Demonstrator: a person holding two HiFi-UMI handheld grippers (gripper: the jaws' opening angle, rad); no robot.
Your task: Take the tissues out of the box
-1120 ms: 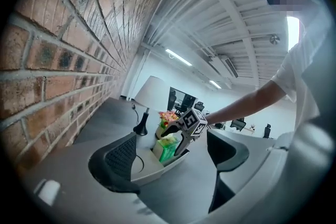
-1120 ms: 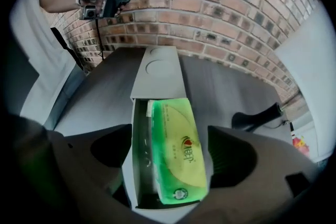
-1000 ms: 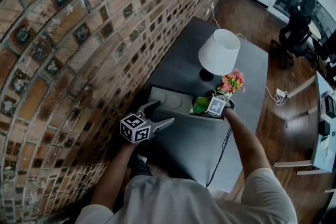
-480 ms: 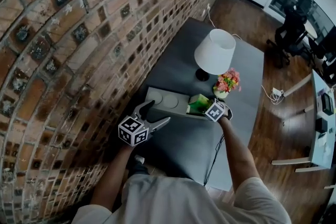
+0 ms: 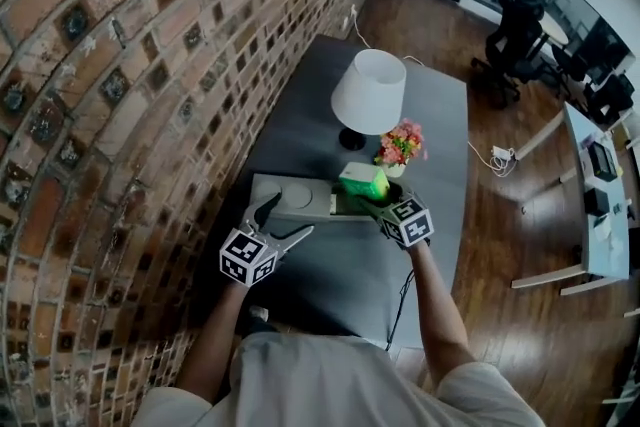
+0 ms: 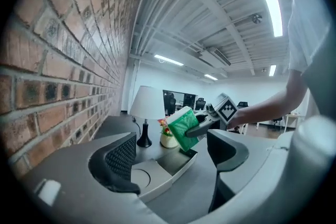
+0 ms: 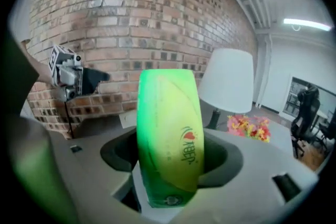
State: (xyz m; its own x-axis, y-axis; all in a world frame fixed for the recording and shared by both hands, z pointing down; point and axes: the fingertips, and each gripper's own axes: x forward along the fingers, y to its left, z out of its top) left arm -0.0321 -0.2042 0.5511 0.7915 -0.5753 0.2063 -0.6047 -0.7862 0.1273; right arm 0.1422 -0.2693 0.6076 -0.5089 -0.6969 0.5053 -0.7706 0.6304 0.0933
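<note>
A green pack of tissues (image 5: 362, 181) hangs tilted just above the right end of the grey box (image 5: 285, 197), an open shallow tray on the dark table. My right gripper (image 5: 372, 200) is shut on it; in the right gripper view the pack (image 7: 168, 134) stands upright, pinched between both jaws of that gripper (image 7: 170, 157). My left gripper (image 5: 290, 215) hovers open and empty near the box's front left side. From the left gripper view, its jaws (image 6: 173, 152) frame the box (image 6: 157, 178) and the lifted pack (image 6: 185, 127).
A white-shaded lamp (image 5: 370, 93) and a small pot of flowers (image 5: 400, 143) stand on the table just behind the box. A brick wall (image 5: 120, 65) runs along the left. A cable (image 5: 405, 290) hangs off the table's front right edge.
The right gripper has come up and back from the box with the green pack in its jaws. The left gripper has stayed almost in place.
</note>
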